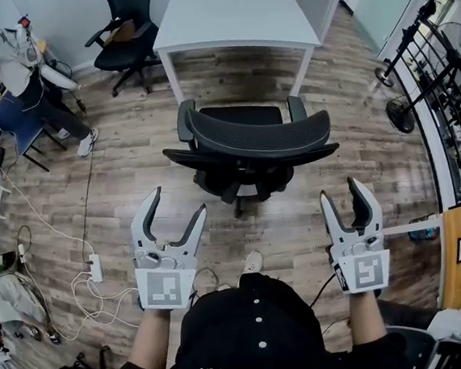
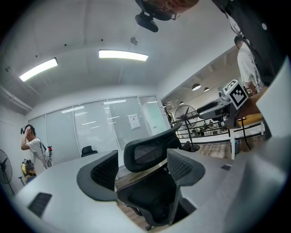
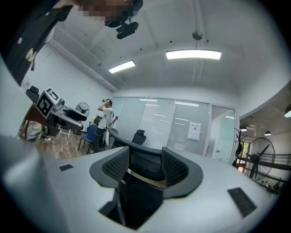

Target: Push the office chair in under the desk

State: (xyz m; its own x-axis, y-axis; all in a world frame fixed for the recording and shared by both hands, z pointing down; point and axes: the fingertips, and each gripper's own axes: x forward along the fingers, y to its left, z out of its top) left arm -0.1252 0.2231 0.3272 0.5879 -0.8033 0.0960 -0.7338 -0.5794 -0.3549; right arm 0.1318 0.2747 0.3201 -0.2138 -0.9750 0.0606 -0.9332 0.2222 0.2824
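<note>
The left gripper point(image 1: 176, 205) and right gripper point(image 1: 341, 192) both have their jaws apart and empty. The chair point(image 1: 251, 141) stands ahead of both jaws, untouched, with the desk point(image 1: 235, 17) beyond it.

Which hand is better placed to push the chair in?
Probably left, though it's close: the left gripper, open, angles toward the office chair back. The right gripper, also open, sits at its right edge.

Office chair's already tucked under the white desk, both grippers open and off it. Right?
No. The head view shows the office chair standing short of the white desk, not under it. The left gripper and right gripper are open and off it, as stated.
</note>
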